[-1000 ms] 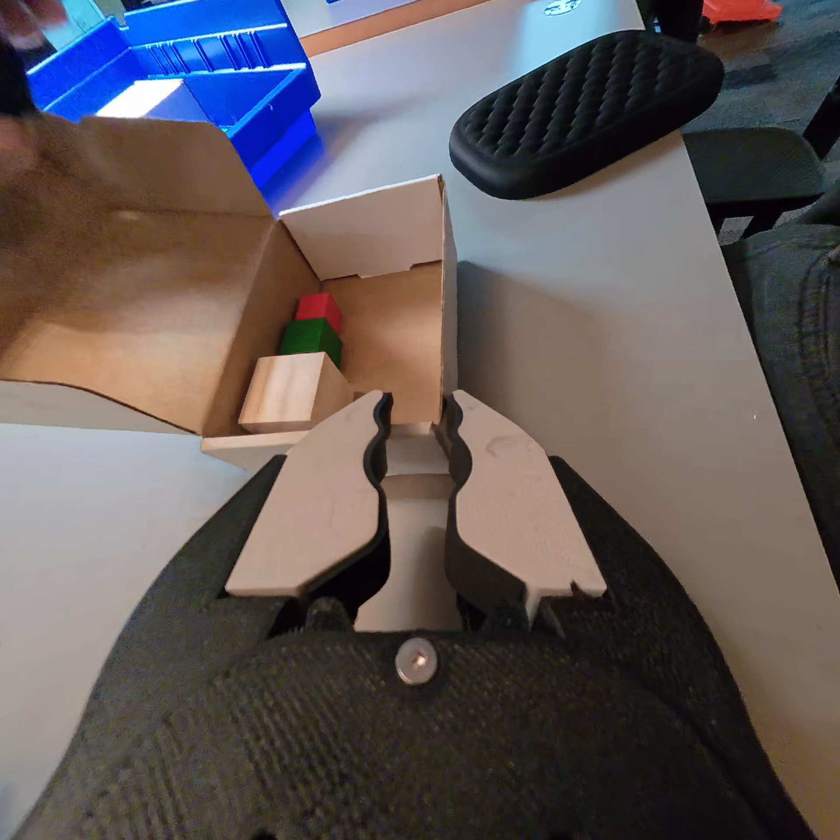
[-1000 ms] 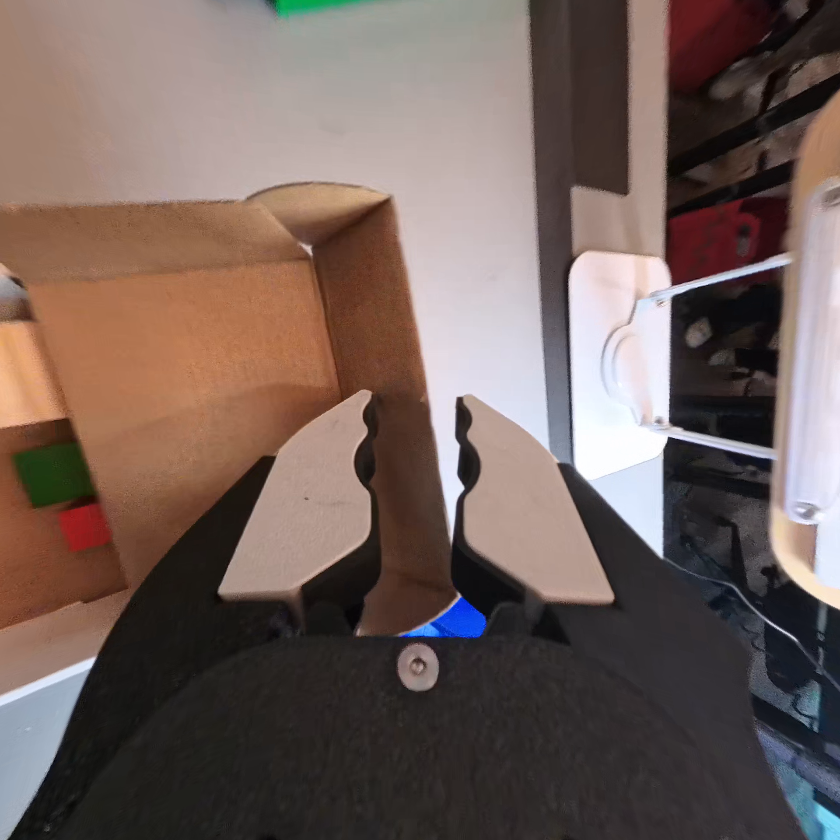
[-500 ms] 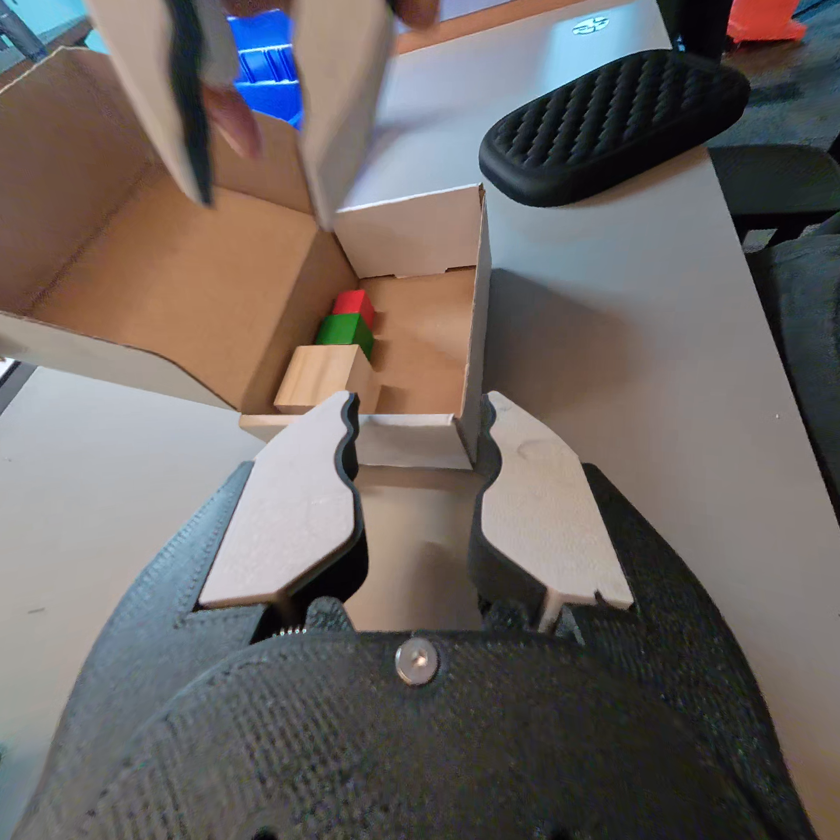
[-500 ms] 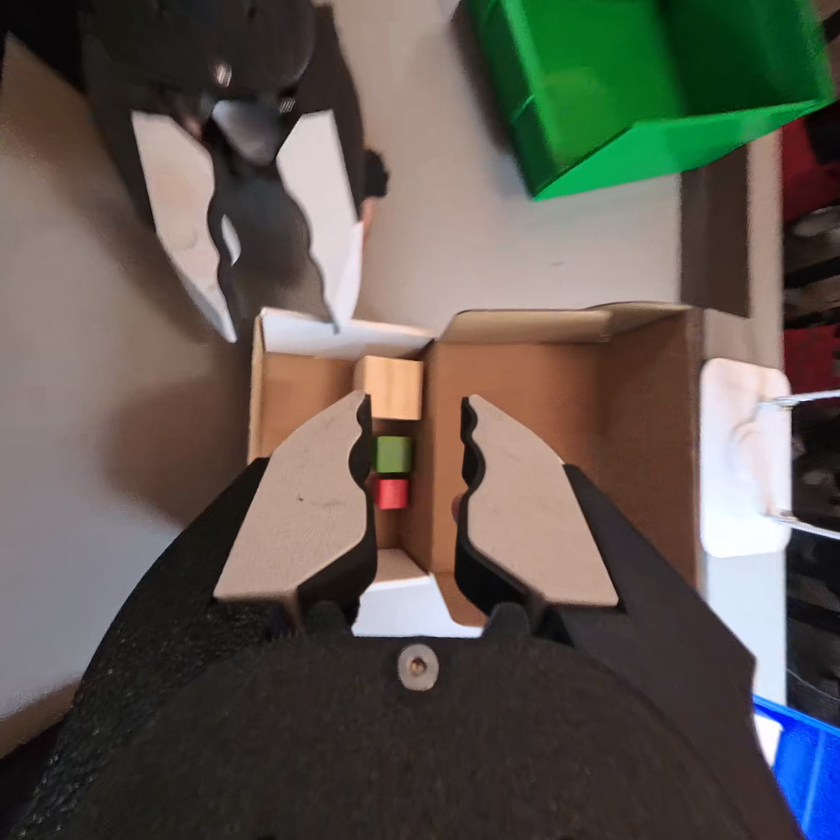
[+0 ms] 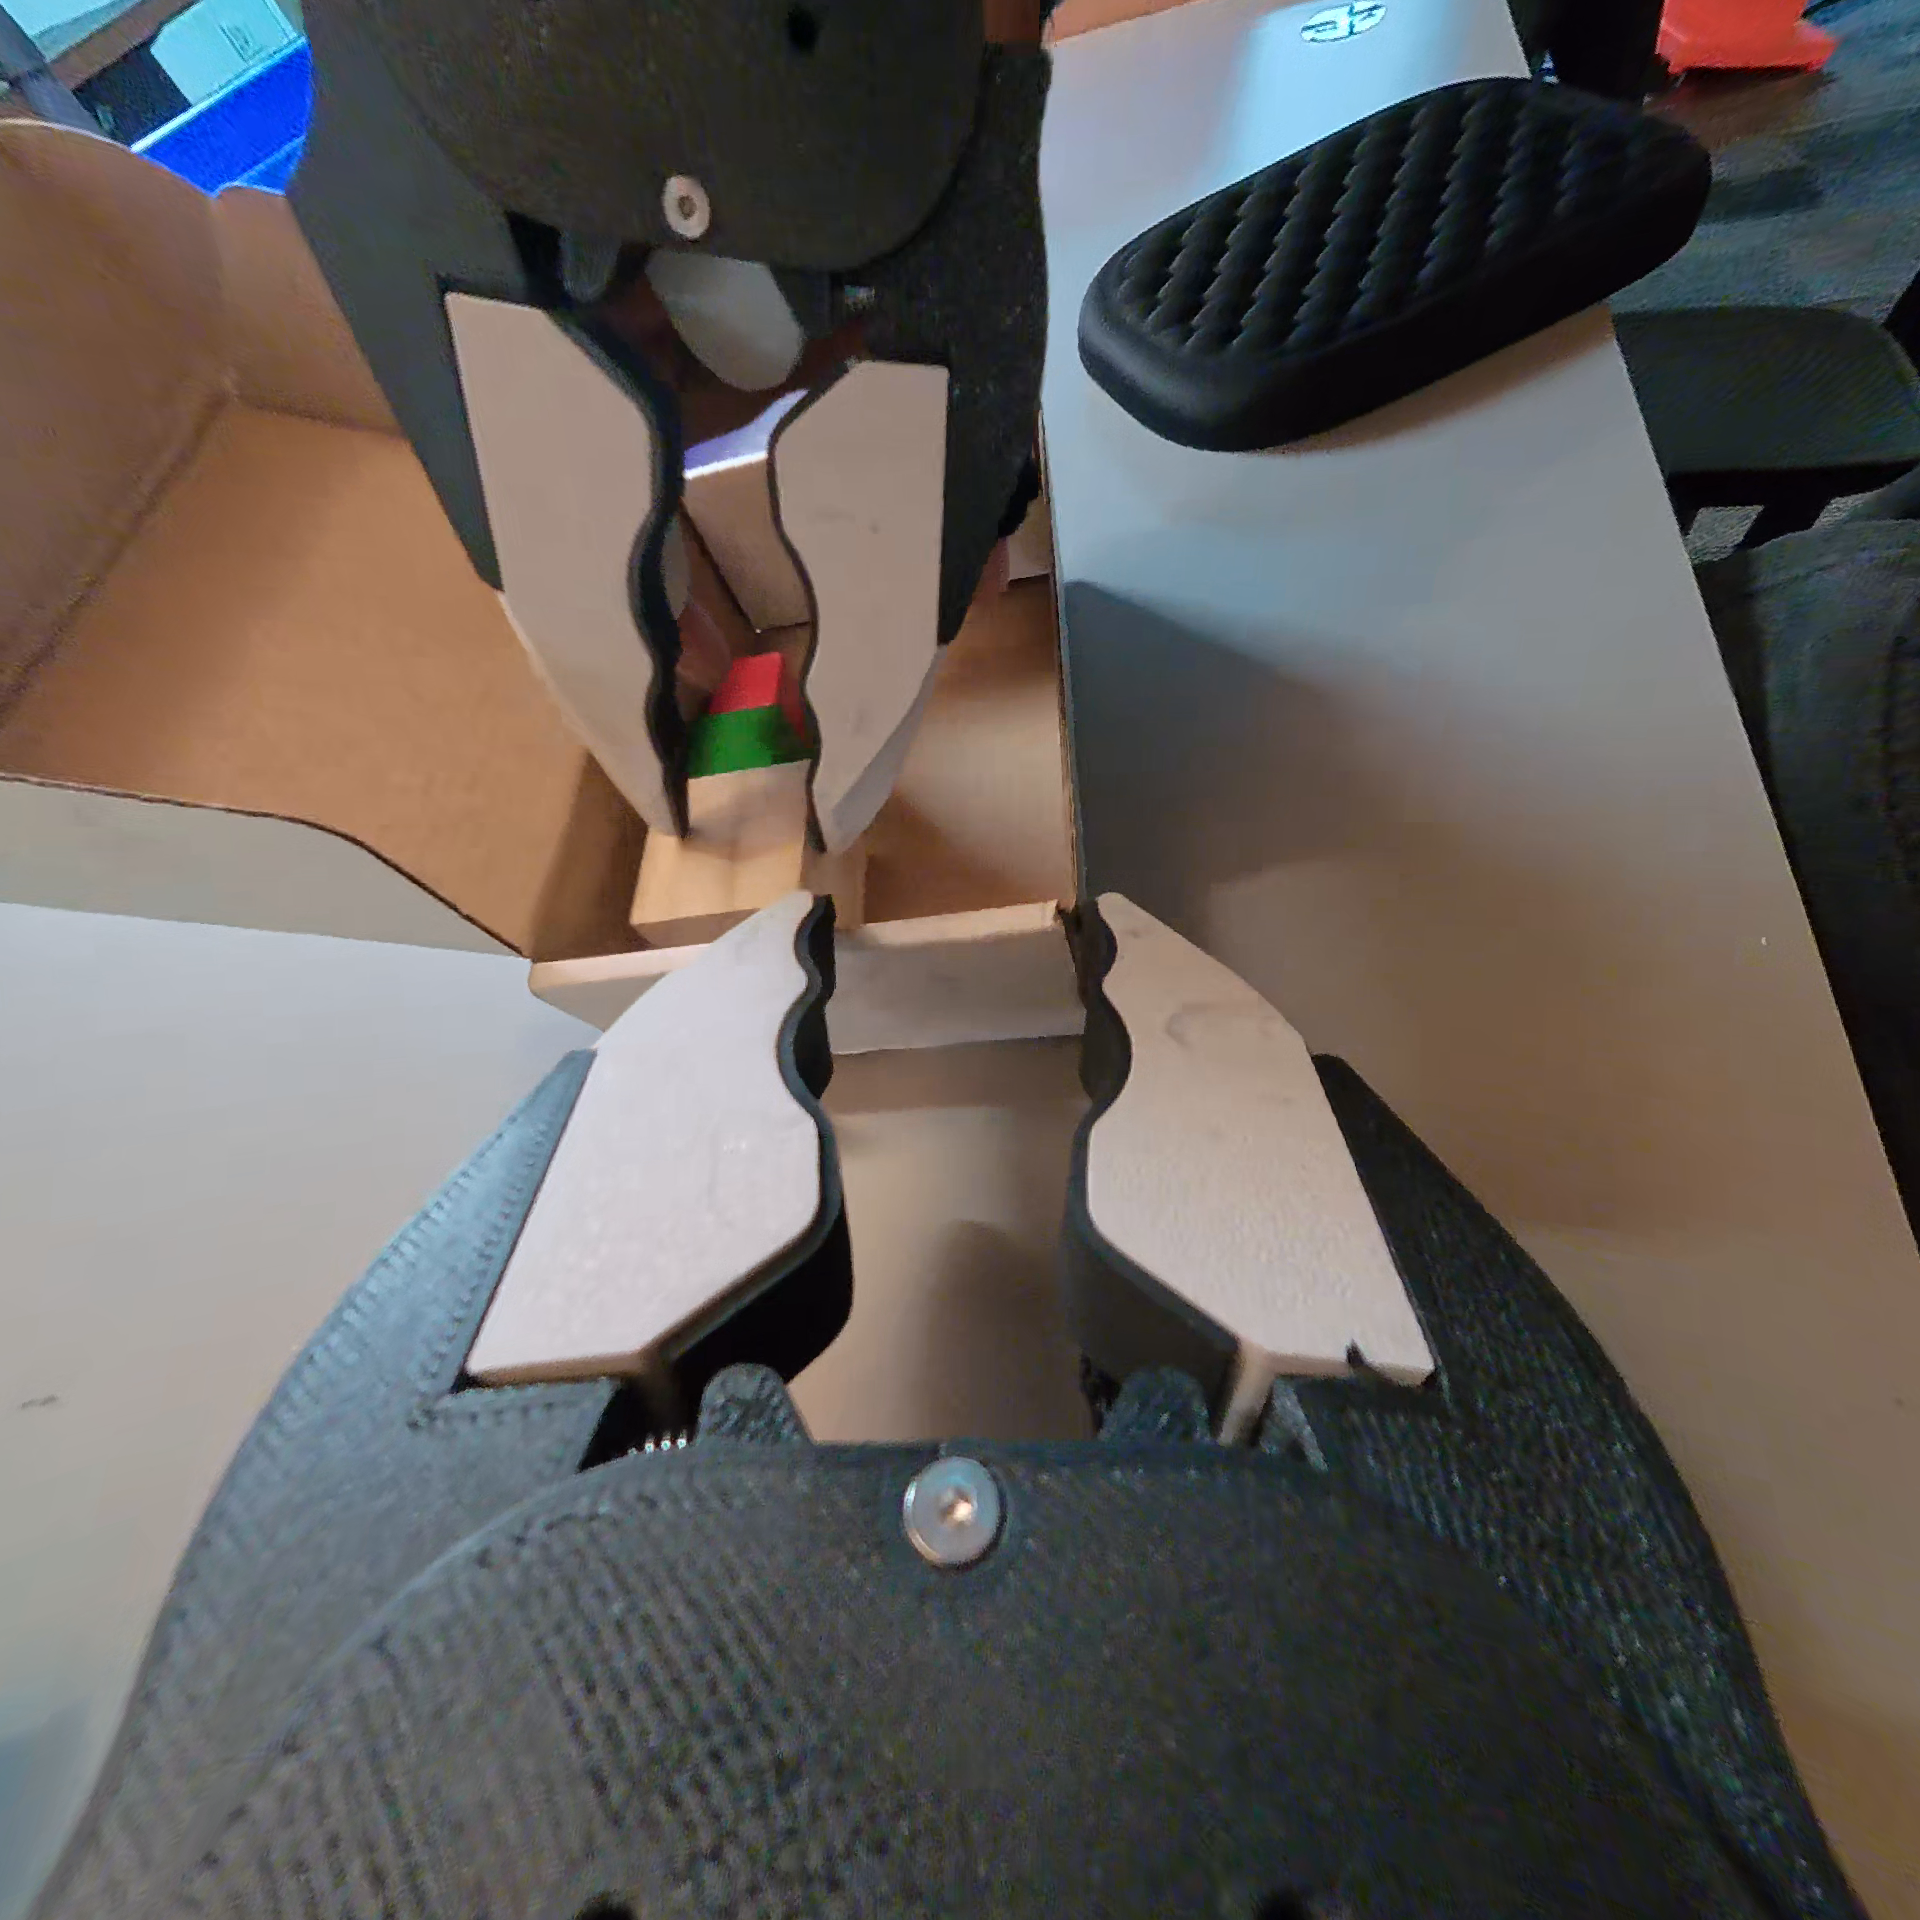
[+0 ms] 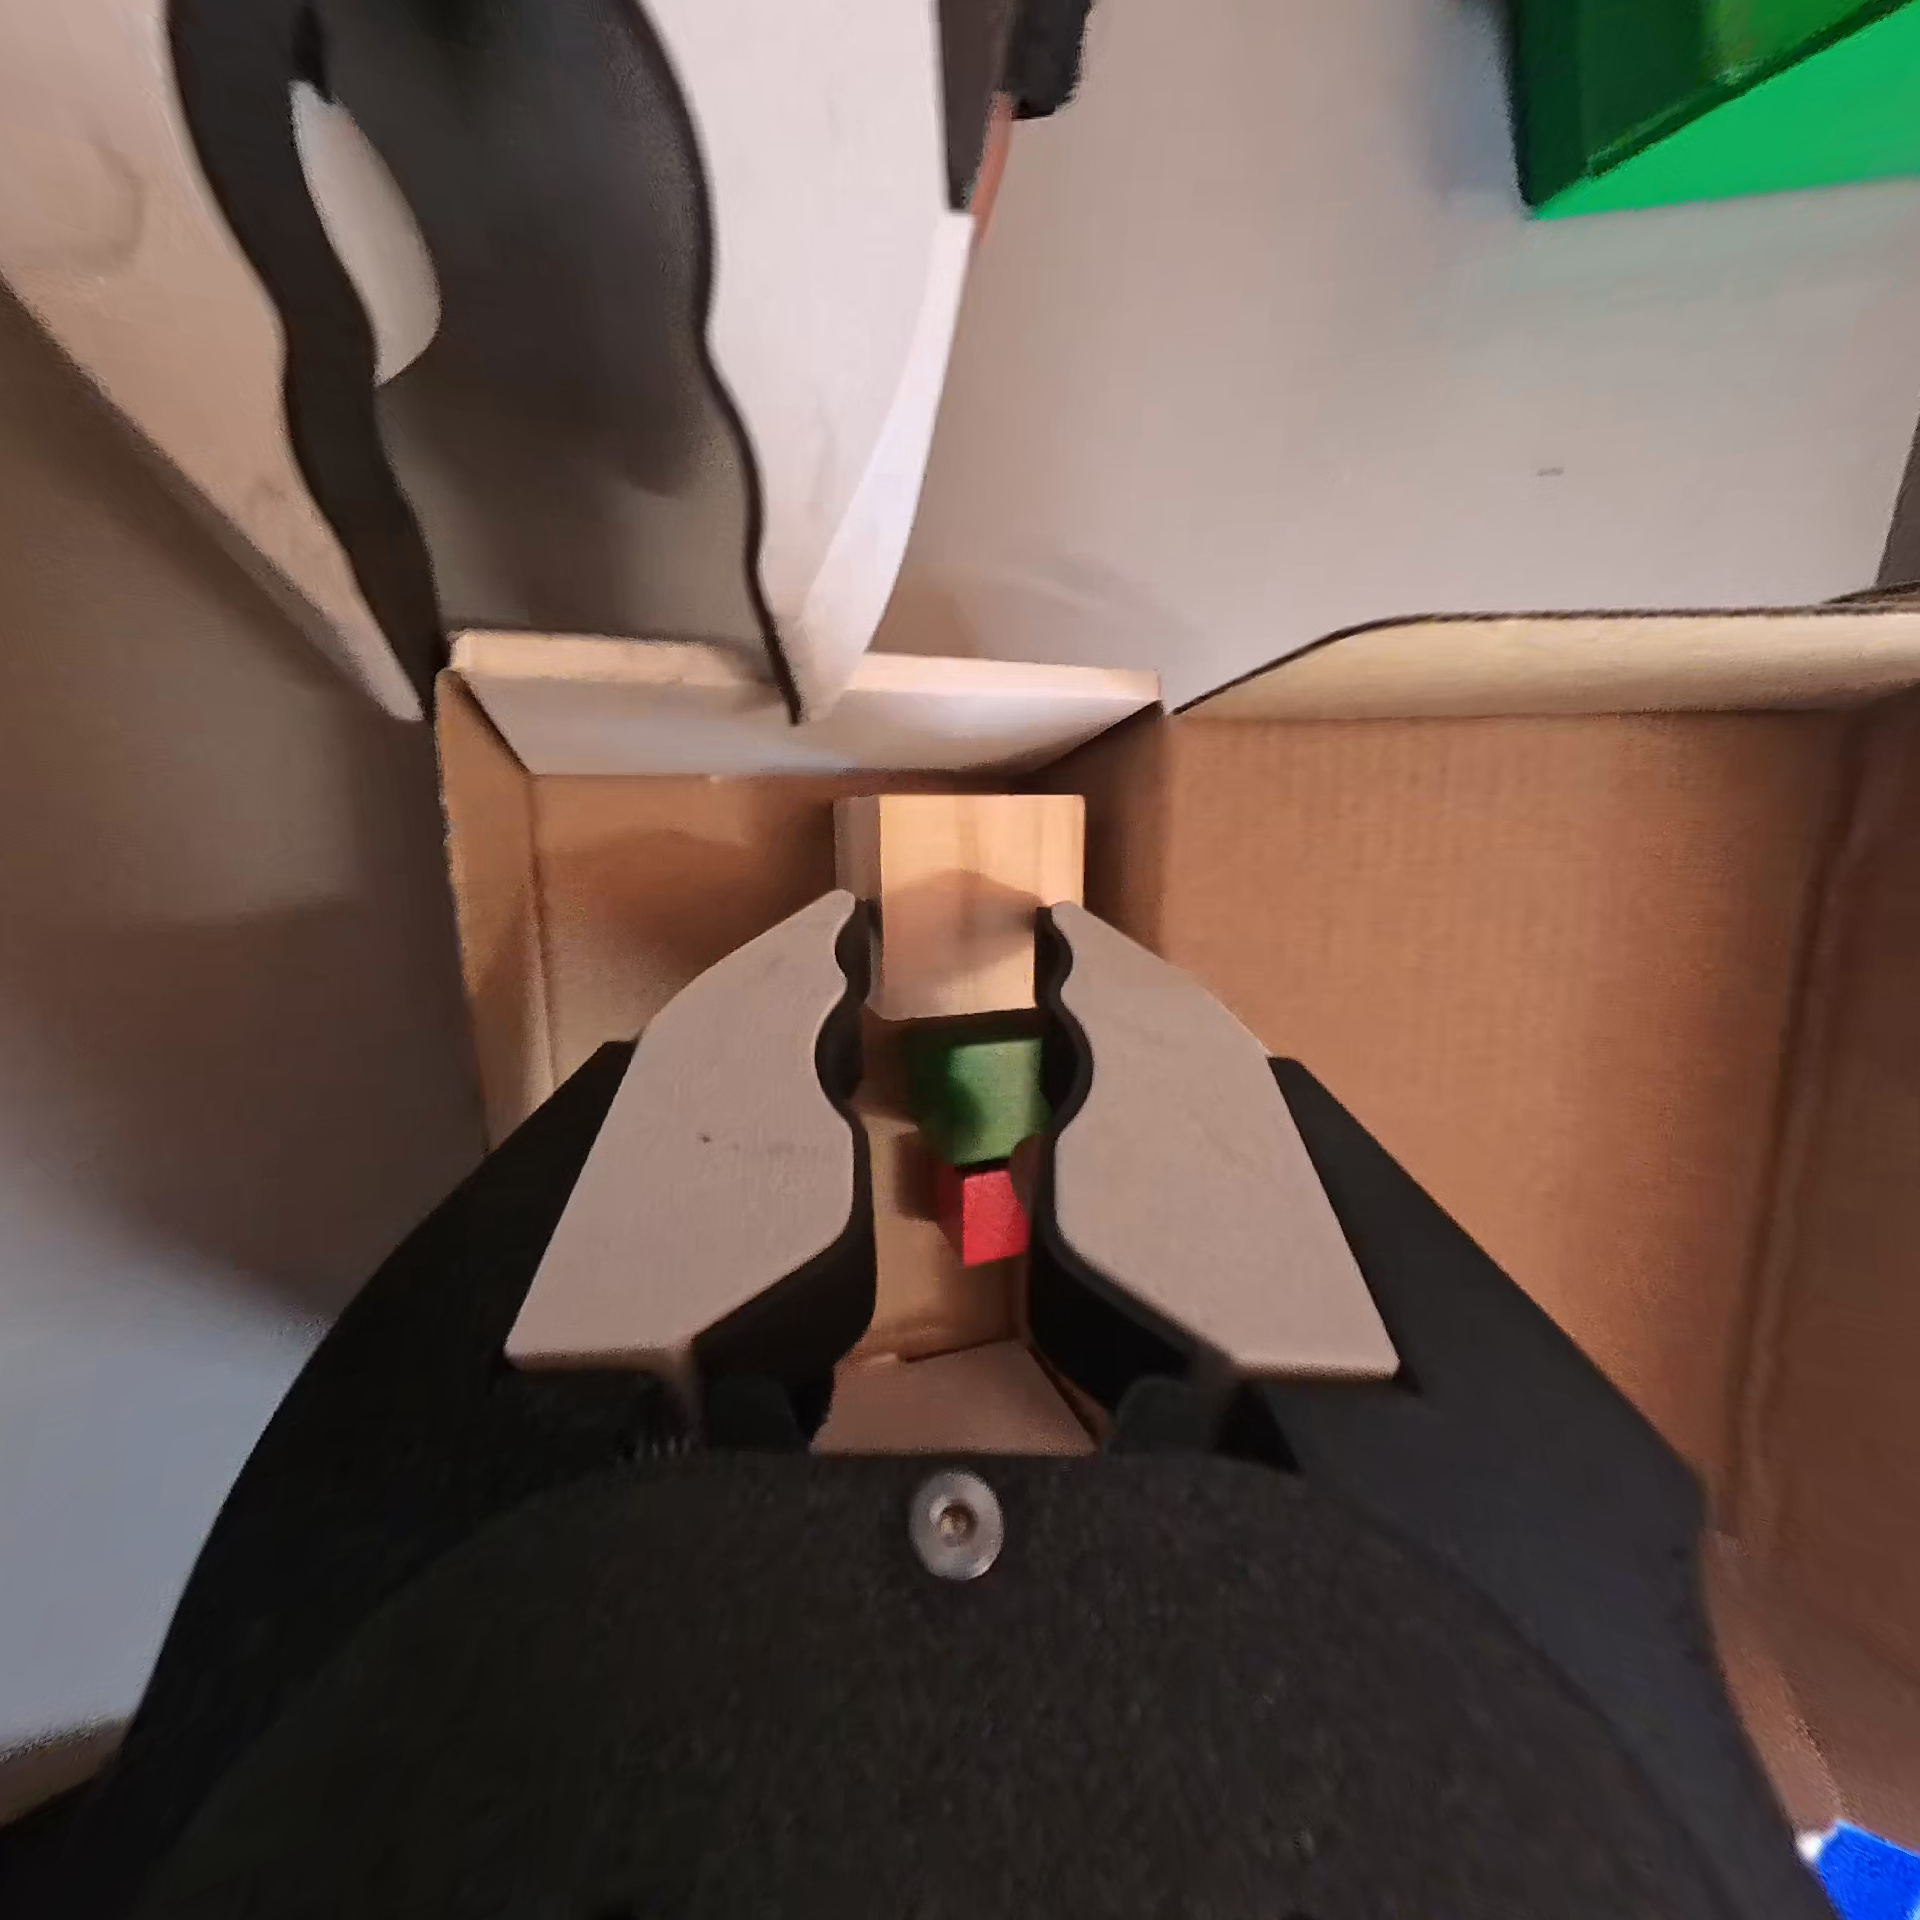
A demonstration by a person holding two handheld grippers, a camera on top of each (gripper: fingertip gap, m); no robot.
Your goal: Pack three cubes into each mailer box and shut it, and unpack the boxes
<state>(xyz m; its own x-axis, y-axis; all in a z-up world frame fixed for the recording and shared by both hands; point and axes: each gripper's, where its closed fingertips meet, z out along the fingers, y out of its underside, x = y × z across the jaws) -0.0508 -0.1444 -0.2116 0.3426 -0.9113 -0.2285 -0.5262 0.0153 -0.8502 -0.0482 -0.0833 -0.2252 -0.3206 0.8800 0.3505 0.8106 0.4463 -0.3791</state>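
Observation:
An open cardboard mailer box (image 5: 966,821) lies on the grey table, its lid (image 5: 260,644) folded out flat. Inside, a natural wood cube (image 5: 717,883), a green cube (image 5: 743,743) and a red cube (image 5: 753,686) stand in a row. My left gripper (image 5: 956,920) is open, its tips on either side of the box's near white wall (image 5: 945,987). My right gripper (image 6: 951,920) is open and points down into the box, its tips at either side of the wood cube (image 6: 966,842). The green cube (image 6: 977,1091) and red cube (image 6: 987,1210) show between its fingers.
A black padded armrest (image 5: 1392,249) lies on the table beyond the box. A green bin (image 6: 1714,104) stands past the box, a blue bin (image 5: 229,135) behind the lid. The table's right edge (image 5: 1766,831) is close, with a dark chair beyond. Left tips and right tips are each some 25 cm from the black padded armrest (image 5: 1392,249).
My left gripper let go of the box's wall and opened. My right gripper let go of the lid, swung over the box and came down to the wood cube.

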